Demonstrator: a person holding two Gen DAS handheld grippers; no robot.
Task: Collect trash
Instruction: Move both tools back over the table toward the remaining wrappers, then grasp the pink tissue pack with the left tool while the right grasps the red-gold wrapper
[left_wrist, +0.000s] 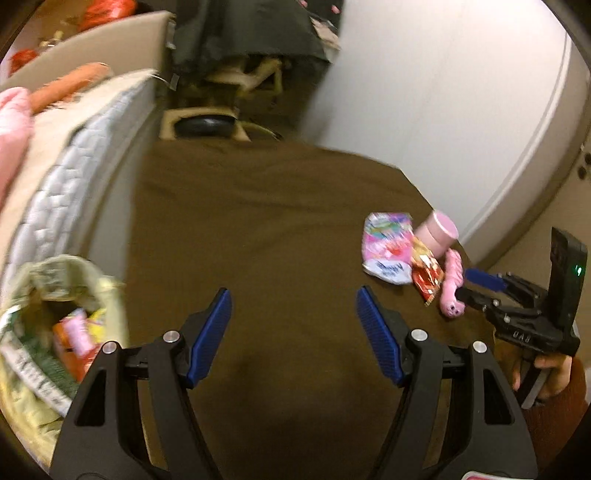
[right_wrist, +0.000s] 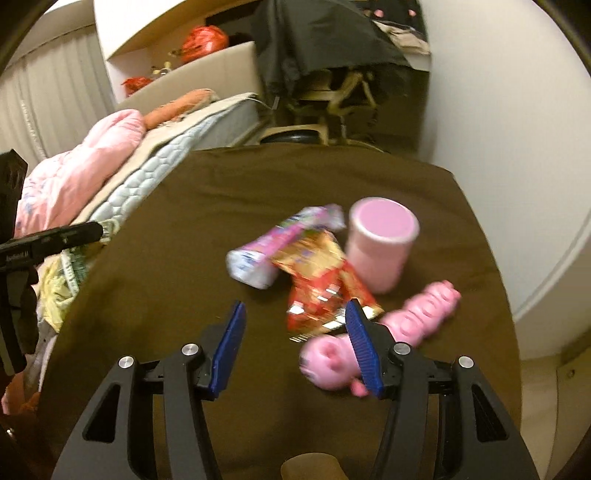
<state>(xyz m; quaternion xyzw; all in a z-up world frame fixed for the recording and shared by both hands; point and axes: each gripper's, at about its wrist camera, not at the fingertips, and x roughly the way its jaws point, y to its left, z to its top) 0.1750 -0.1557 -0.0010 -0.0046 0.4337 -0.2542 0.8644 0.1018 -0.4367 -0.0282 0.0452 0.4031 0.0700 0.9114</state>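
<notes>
- Table with brown cloth (left_wrist: 280, 229): carrying all the loose items, which are lying grouped toward its right edge, next to the white wall.
- Pink-and-white snack wrapper (left_wrist: 388, 247): lying flat and crumpled, the item of the group furthest in from the right edge; its right side is touching the red-and-gold wrapper.
- Red-and-gold foil wrapper (right_wrist: 325, 280): lying partly over the pink-and-white wrapper, between it and the pink cup, its near end sitting just ahead of the right gripper's fingertips.
- Pink cup (right_wrist: 380, 243): standing with its flat end up, behind the foil wrapper, close to the right edge.
- Pink plush toy (right_wrist: 388, 325): lying on its side nearest the right edge, its head end showing partly behind the right gripper's right-hand finger.
- Trash bag (left_wrist: 55, 325): hanging open beside the table's left edge, pale yellow-green, already holding coloured wrappers.
- Left gripper (left_wrist: 293, 332): hovering over bare cloth at the table's near-middle, jaws standing wide, nothing between them.
- Right gripper (right_wrist: 295, 343): hovering just short of the wrappers, jaws parted to a medium gap, gripping nothing; a hand in a rust-coloured sleeve (left_wrist: 554, 373) is holding it.
- Bed with quilted mattress (right_wrist: 147, 177): standing beyond the table's left edge, with pink bedding on it.
</notes>
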